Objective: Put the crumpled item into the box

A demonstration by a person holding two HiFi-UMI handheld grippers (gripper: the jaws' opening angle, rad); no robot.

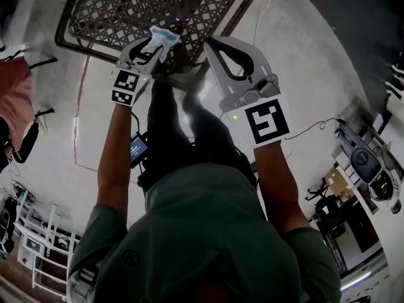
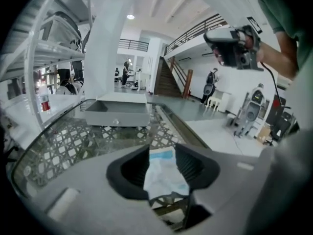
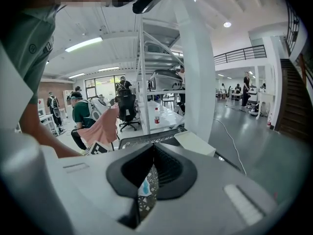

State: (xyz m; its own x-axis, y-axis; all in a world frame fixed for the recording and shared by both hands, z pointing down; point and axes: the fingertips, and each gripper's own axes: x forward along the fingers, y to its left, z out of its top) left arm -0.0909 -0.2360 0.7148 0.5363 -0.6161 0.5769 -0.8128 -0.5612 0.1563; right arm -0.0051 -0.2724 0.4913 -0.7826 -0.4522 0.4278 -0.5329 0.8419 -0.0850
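**Crumpled item between the spread left claw, box further ahead on the desk**

Nearest to the camera is the left claw (image 2: pixel 162 150). Its two jaws stand apart, and the crumpled item (image 2: pixel 164 177), a white piece with a light blue edge, sits in the gap between them. It reaches both pads but does not look squeezed, so I judge that it lies there loosely and is not pinched. Its long axis runs along the jaws, pointing forward. Its lower end is cut off by the body of the claw.

The right claw (image 3: pixel 154 148) is pressed together at the tips and holds nothing. Through the narrow slit below the tips only a bit of the lattice pattern and a small blue spot can be seen. In the left gripper view this claw is up at the right, well apart from the item.

Under both claws is the desk (image 2: pixel 73 141), with a glass top over a lattice. The grey box (image 2: pixel 117 112) stands on it straight ahead of the left claw, near the far edge, with its long side across the view and a small knob on the front. The item is above the near part of the desk, not above the box, so the left hand has to carry it forward. The inside of the box is not visible from here, and in the head view I cannot find the box with certainty.

Far behind, a staircase (image 2: pixel 166 80) is small and unclear.
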